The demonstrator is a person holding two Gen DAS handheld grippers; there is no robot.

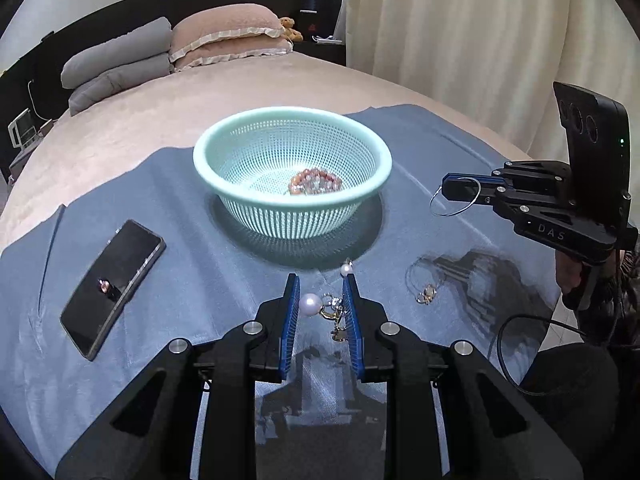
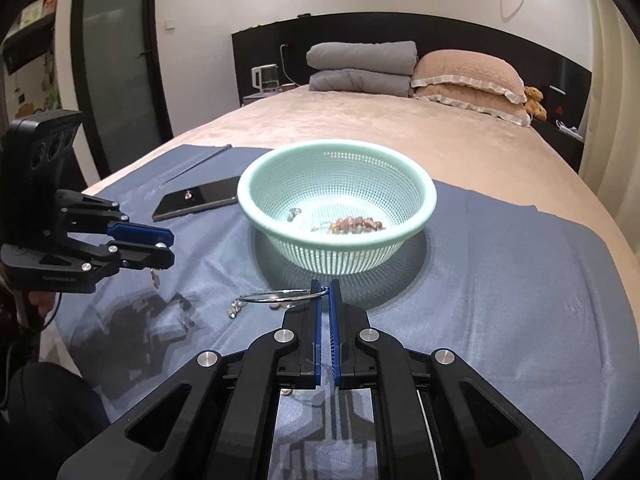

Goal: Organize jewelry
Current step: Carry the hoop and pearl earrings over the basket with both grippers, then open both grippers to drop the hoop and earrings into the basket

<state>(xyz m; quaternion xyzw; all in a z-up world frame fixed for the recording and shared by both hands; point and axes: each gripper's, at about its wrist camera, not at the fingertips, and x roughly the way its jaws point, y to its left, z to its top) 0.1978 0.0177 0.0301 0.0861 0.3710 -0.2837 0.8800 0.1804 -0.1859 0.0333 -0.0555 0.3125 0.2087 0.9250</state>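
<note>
In the left wrist view my left gripper [image 1: 322,280] is shut on a pearl earring [image 1: 311,304]; its gold charm [image 1: 336,322] dangles between the blue pads. From the right wrist view the same gripper [image 2: 170,246] hangs above the cloth at the left. My right gripper [image 2: 325,292] is shut on a thin silver hoop [image 2: 276,296] that sticks out to its left. It also shows at the right of the left wrist view [image 1: 450,189], hoop [image 1: 456,198] hanging from its tip. Between the grippers stands a mint mesh basket [image 1: 292,114] [image 2: 336,144] holding a reddish bead bracelet [image 1: 316,184] [image 2: 356,224].
A blue cloth [image 1: 180,220] [image 2: 500,260] covers the near end of the bed. One more piece of jewelry [image 1: 426,292] [image 2: 234,308] lies on it. A black phone [image 1: 114,288] [image 2: 196,200] with a small ring on it lies left of the basket. Pillows lie far behind.
</note>
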